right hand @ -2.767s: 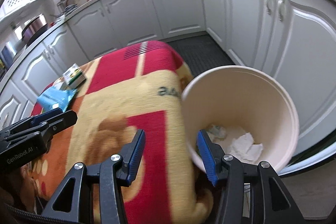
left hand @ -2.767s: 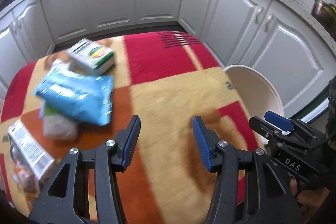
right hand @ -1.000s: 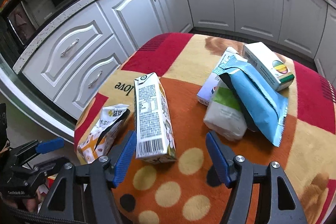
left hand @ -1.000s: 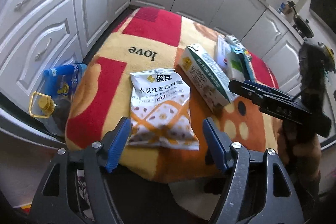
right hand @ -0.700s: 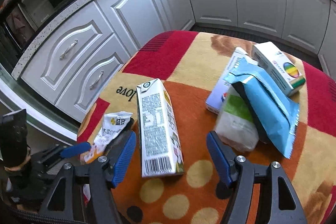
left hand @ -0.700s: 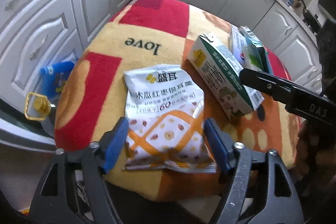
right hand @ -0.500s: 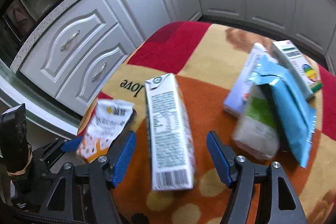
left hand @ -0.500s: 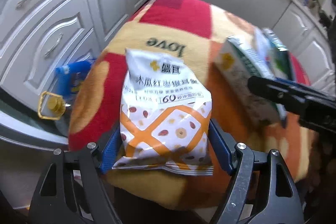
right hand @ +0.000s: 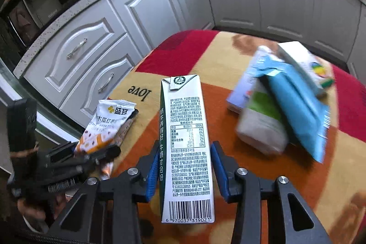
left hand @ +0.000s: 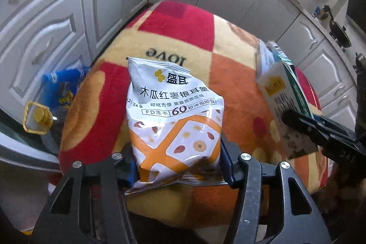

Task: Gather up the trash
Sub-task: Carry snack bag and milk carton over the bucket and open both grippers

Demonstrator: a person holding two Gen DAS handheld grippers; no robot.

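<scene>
Both grippers have dropped onto trash at the table's near edge: left gripper [left hand: 177,164] jaws closing on the snack bag [left hand: 173,116], right gripper [right hand: 186,169] jaws closing around the milk carton [right hand: 186,145]. Crinkly foil could slip free.

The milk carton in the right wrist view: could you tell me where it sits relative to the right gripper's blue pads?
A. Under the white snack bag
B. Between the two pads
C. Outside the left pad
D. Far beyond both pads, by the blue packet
B: the milk carton lies lengthwise between the blue pads of the right gripper, whose jaws are closing on it.
</scene>
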